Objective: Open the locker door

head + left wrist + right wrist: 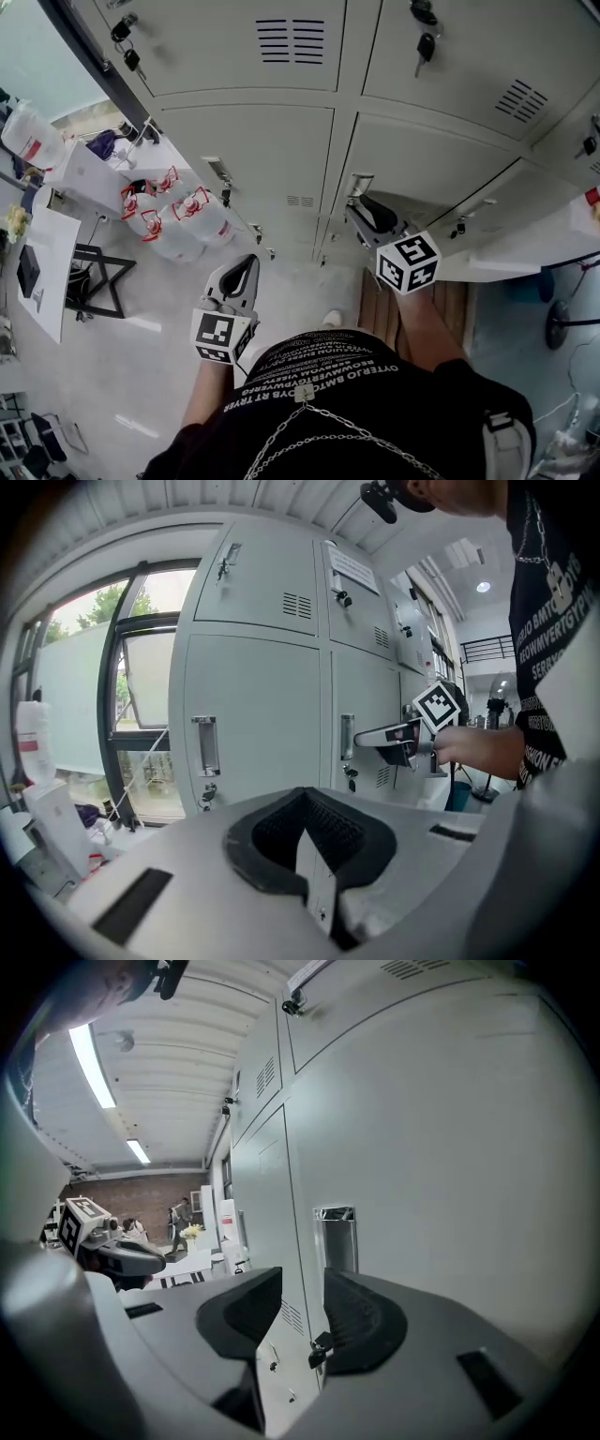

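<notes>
At twelve o'clock of the spread, empty right hand-held gripper (302, 1290) stands the grey locker door's (450, 1147) upright steel handle (336, 1239).

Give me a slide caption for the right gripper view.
Open right gripper facing the recessed handle of a grey locker door.

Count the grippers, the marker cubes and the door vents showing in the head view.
Grippers: 2, left gripper and right gripper
Marker cubes: 2
Door vents in clear view: 3
Total: 7
</notes>
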Demonstrator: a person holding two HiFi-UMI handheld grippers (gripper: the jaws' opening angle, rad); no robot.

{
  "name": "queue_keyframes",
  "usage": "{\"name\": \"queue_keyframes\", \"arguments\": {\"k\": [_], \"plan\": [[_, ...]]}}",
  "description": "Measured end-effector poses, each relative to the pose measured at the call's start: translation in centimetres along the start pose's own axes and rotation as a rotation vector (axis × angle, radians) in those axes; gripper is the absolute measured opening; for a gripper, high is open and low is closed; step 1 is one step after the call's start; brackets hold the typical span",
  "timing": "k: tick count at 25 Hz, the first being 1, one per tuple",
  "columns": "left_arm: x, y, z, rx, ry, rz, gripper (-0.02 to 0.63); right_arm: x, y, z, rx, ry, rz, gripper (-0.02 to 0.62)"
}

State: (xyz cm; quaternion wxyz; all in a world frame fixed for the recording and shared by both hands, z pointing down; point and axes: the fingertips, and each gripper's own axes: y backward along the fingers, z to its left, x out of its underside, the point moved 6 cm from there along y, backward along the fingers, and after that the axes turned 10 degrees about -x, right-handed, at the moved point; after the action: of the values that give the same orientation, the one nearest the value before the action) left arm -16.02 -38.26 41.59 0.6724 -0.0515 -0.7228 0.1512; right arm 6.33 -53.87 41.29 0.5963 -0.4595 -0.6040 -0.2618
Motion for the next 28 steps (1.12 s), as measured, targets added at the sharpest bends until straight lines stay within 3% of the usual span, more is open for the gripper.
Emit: {"name": "queue_keyframes", "arguments": {"k": [7,14,19,28], "plan": [[0.1,1.1,0.6,-0.093,0.019,0.002,0.005,-0.3,-2.2,-1.3,0.015,-0.015,0.031,0.165],[0.8,2.8,1.1,-0.120,0.025,0.008,0.005,-0.1,-3.4,-1.2,0.028,-0.032,0.031,0.195],[1.1,3.5,1.5,-0.089,0.011,0.014,0.005,0.2,-2.5,0.2,0.021,-0.047,0.018,0.198],[1.5,3.8,1.1,0.038,-0.024,0.010,0.005,1.7,1.1,4.2,0.068,-0.079,-0.025,0.198]]}}
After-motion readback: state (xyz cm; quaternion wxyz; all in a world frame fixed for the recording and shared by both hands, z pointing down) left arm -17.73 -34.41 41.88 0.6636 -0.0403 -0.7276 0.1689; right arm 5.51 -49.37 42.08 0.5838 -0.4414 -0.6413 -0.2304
